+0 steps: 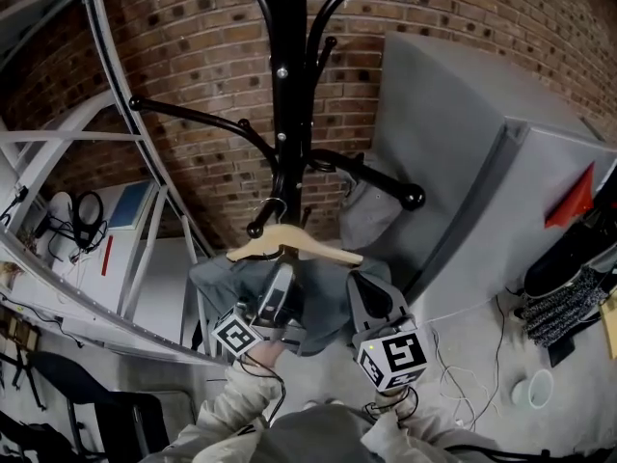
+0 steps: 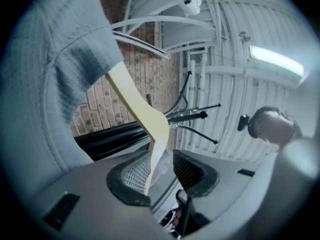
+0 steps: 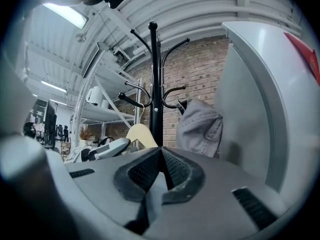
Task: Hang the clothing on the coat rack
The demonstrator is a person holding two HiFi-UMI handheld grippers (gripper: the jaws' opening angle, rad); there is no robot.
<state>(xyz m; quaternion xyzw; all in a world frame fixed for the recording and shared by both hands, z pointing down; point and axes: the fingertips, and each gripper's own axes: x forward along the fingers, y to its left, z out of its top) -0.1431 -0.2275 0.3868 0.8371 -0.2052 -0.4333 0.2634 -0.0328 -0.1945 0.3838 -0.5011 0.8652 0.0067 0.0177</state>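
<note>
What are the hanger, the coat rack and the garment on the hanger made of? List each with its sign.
Hanger: pale wood by the look, with a smooth, matte, unpainted cream surface.
Coat rack: probably metal with a glossy black finish; it has thin curved arms with ball tips and a bright screw in the pole.
Garment: soft grey-blue cloth with a fine ribbed weave, draping in folds; the fibre is unclear.

Fisheye distortion bent every edge; both gripper views had black corners. A ceiling light point(image 2: 276, 60) glared at upper right, and the near clothing point(image 2: 45, 59) was blurred.
</note>
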